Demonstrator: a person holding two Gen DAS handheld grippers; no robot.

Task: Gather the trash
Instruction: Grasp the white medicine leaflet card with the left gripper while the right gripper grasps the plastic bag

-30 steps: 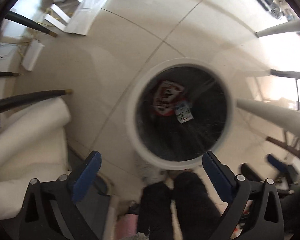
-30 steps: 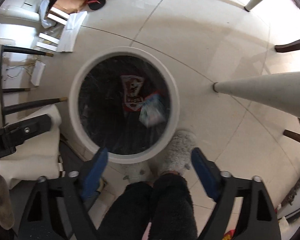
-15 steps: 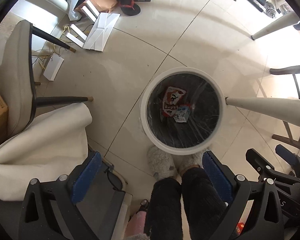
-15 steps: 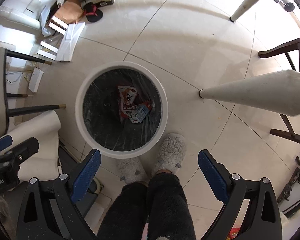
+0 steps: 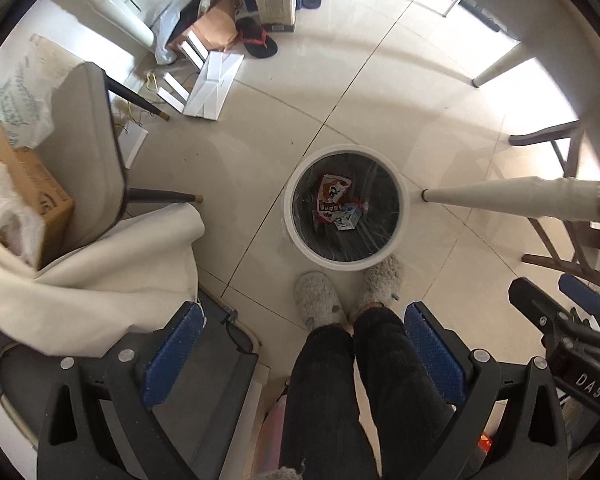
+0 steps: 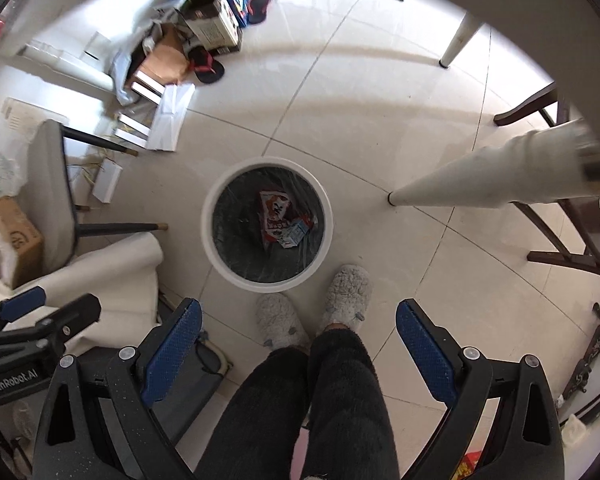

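Looking straight down between both sets of tongs, we list the following. Left gripper (image 5: 300, 354): jaws spread wide, nothing between the blue pads (image 5: 174, 354). Right gripper (image 6: 298, 350): likewise released and empty. White round bin (image 6: 216, 252), black liner: ahead of both tongs, well below them, on pale floor tiles (image 6: 360, 120). Inside it, a red-and-white snack wrapper (image 6: 275, 216) with a small blue-and-white carton (image 6: 294, 235) touching its right edge; we cannot read the print on either. The liner hides the bin's depth. Two grey fuzzy slippers (image 6: 348, 296) just this side of the bin, dark trouser legs (image 6: 300, 408) cut off by the lower frame edge. Left of the tongs: a grey chair (image 5: 88, 152), partly under a cream cloth (image 5: 100, 272). Right: a tapered white table leg (image 6: 480, 180), its top blurred. Far ahead: boxes and a sandal (image 5: 260, 42), too small to itemise.
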